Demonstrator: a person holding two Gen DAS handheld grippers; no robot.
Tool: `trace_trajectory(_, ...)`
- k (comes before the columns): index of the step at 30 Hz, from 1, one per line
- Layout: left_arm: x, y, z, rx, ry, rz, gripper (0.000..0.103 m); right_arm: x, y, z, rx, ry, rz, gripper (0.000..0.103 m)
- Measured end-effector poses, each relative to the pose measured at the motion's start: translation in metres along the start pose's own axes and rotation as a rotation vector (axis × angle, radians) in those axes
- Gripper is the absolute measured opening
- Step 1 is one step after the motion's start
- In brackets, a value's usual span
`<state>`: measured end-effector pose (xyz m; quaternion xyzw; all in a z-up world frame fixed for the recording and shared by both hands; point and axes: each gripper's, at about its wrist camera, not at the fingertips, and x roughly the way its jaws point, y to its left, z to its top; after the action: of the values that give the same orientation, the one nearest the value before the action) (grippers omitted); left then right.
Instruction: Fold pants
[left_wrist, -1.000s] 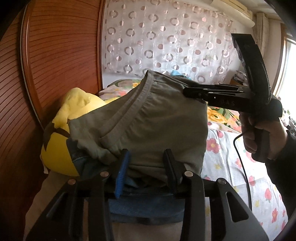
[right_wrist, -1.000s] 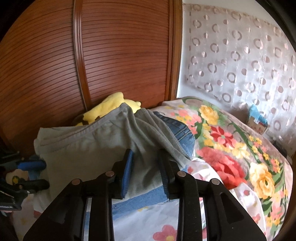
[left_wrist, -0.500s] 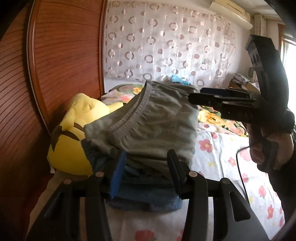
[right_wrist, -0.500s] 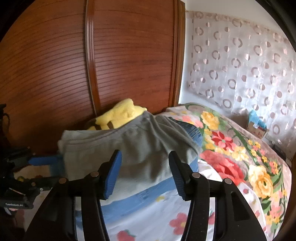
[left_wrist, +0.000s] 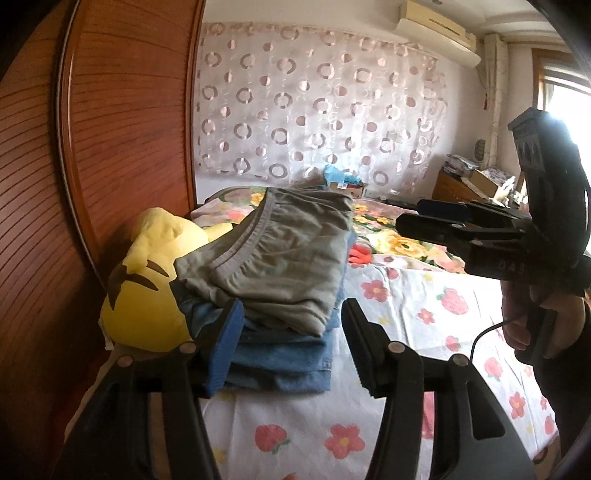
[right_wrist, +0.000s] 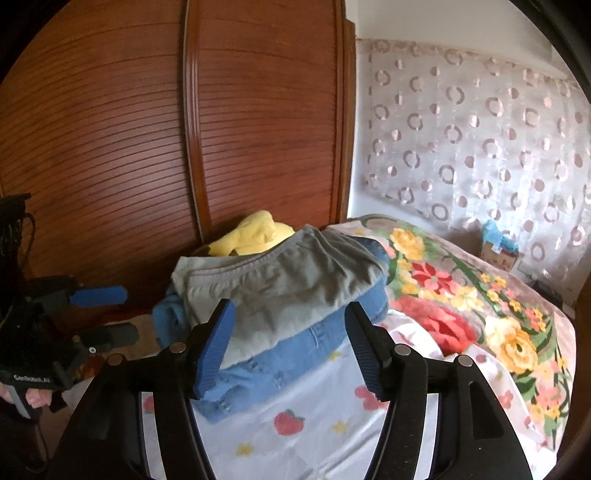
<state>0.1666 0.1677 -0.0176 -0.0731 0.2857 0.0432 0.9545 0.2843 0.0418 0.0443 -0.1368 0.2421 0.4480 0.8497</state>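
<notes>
Folded grey-green pants (left_wrist: 284, 254) lie on top of folded blue jeans (left_wrist: 284, 362) on the bed; the stack also shows in the right wrist view, grey pants (right_wrist: 280, 284) over jeans (right_wrist: 280, 362). My left gripper (left_wrist: 291, 343) is open and empty, a little back from the near edge of the stack. My right gripper (right_wrist: 291, 343) is open and empty, just short of the stack's side. The right gripper also shows in the left wrist view (left_wrist: 432, 218), held to the right of the stack. The left gripper shows at the left of the right wrist view (right_wrist: 110, 314).
A yellow plush toy (left_wrist: 147, 280) lies against the wooden wardrobe (left_wrist: 110, 147), touching the stack. The bed has a strawberry-and-flower sheet (left_wrist: 413, 314) and a floral blanket (right_wrist: 461, 295). A small blue box (right_wrist: 498, 247) sits near the curtain (left_wrist: 314, 110).
Both grippers opened, let go of the grey pants and drew back. The pants now rest on the jeans.
</notes>
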Motion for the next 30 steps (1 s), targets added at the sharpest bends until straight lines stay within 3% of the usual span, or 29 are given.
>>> trace_trajectory(19,-0.066,-0.041,-0.017,0.056,-0.091,-0.052,0.055,-0.112,0.022,-0.054,0.1,-0.067,-0.107,0.072)
trace_trajectory(30,-0.088,-0.071,-0.033,0.089,-0.098,-0.088,0.055,-0.172,0.032,-0.093,0.178,-0.097,-0.196,0.085)
